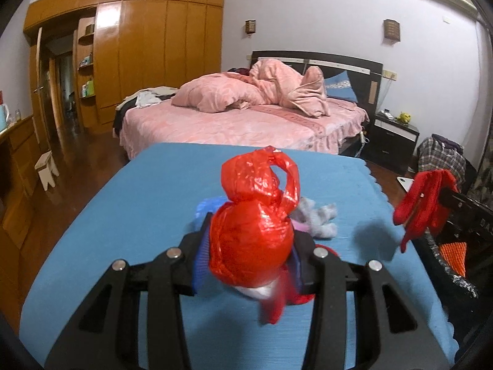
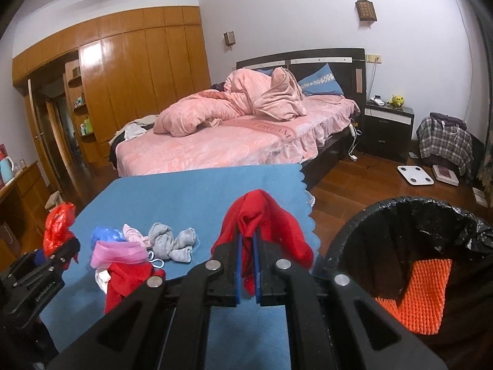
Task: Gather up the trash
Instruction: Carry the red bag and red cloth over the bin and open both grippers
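Currently the left tongs (image 1: 251, 265) are clamped on a knotted red plastic bag (image 1: 252, 231), held above the blue-covered table (image 1: 129, 203), near its front edge. Right tongs (image 2: 248, 273) are closed on a red cloth (image 2: 262, 231), which drapes over both fingers, just past the table's right edge and beside the black-lined trash bin (image 2: 348, 234). Inside the bin lies an orange foam net (image 2: 425, 296). On the table, toward the front left corner in the right wrist view: grey balled socks (image 2: 172, 242), a pink cloth (image 2: 118, 252), a blue plastic bag (image 2: 103, 234), a second red garment (image 2: 126, 280); they sit bunched, touching. Beyond the far edge: bed (image 2: 215, 145) with pink quilt.
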{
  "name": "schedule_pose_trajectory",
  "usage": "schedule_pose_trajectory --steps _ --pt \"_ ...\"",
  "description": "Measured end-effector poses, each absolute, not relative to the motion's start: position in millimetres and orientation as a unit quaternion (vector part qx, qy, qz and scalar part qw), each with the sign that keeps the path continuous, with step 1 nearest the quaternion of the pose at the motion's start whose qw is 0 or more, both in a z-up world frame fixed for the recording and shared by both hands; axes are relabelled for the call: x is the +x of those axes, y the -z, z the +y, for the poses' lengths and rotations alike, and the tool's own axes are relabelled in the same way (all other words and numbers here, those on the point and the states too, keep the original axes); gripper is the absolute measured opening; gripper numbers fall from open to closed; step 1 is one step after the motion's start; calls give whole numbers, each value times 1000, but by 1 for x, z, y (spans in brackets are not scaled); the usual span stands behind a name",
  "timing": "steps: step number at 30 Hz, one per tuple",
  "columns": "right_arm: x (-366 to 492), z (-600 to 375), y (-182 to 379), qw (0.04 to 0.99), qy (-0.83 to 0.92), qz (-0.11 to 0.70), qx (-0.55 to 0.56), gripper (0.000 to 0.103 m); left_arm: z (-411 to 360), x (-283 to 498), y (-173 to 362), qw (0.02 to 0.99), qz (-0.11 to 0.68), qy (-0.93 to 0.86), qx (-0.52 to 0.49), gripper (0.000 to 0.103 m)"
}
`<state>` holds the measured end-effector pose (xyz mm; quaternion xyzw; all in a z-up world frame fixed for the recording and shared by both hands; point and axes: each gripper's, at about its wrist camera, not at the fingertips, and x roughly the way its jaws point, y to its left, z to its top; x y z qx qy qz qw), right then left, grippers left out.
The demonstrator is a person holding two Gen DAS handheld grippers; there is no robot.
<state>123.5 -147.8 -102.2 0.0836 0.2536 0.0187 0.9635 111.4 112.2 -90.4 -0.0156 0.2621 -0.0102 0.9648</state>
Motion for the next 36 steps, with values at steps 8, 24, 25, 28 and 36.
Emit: schedule_pose_trajectory --steps 8,24,25,28,36 --pt "116 -150 88 963 -77 247 73 6 97 107 88 966 258 25 0 40" --pt "97 -205 59 969 -46 236 63 6 67 106 78 967 251 53 12 40" --pt "96 -211 59 969 -41 236 67 6 60 106 76 966 250 61 13 40" --pt "92 -225 58 968 -26 237 72 6 41 106 74 965 249 84 19 40" --pt "76 -268 63 967 27 241 71 6 -26 106 75 954 254 157 27 40"
